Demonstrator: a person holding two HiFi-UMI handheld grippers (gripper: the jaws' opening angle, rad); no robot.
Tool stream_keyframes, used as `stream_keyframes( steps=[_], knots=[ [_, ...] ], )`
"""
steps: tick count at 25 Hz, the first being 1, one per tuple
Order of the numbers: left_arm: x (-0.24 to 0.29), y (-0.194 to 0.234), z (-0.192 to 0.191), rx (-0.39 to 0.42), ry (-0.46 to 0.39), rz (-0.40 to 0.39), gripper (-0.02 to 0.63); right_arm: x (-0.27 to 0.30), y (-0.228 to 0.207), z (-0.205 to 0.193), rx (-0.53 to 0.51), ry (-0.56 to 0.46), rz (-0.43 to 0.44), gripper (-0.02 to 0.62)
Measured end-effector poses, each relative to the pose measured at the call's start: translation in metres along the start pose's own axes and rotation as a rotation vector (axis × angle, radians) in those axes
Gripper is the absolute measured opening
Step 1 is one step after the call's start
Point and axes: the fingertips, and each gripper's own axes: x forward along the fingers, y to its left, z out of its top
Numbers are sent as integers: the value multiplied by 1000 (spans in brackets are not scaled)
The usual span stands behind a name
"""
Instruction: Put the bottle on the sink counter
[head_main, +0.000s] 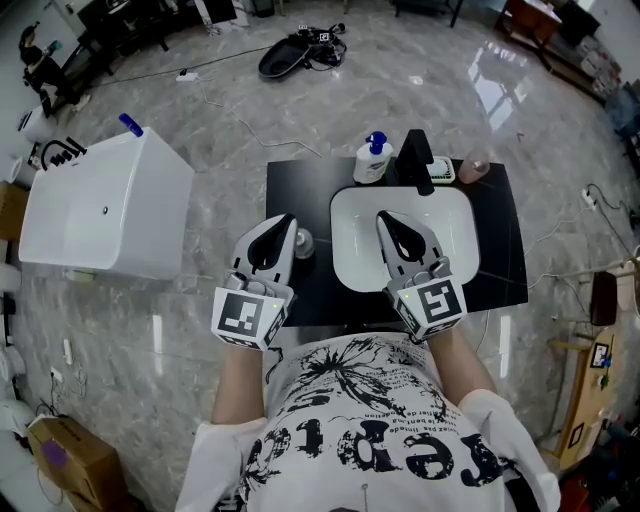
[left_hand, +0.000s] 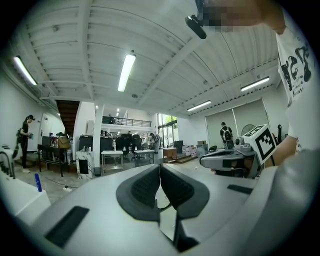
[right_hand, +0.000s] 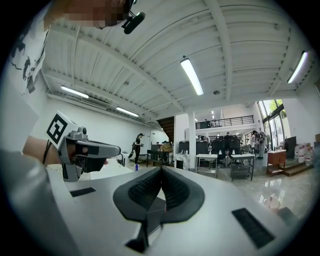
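Note:
A white soap bottle with a blue pump (head_main: 373, 160) stands on the black sink counter (head_main: 500, 250), left of the black faucet (head_main: 417, 160). My left gripper (head_main: 285, 218) is held over the counter's left part, its jaws shut with nothing between them (left_hand: 159, 166). Over the white basin (head_main: 350, 250) hangs my right gripper (head_main: 384, 216), also shut and empty (right_hand: 161, 170). Both point up and away from me, well short of the bottle. A small clear glass (head_main: 303, 241) sits on the counter just right of the left gripper's tip.
A white bathtub (head_main: 105, 205) with a blue-topped item (head_main: 131, 125) on its corner stands to the left. A pinkish cup (head_main: 474, 168) and a soap dish (head_main: 441, 170) sit at the counter's back right. Cables and a dark bag (head_main: 300, 52) lie on the marble floor beyond.

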Motion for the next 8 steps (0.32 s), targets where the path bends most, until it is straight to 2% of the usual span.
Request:
stream_keyframes(
  steps=[8],
  knots=[
    [10,-5,-6,-1,1,11,15,-3,-19,-9,19,7,-22,12]
  ],
)
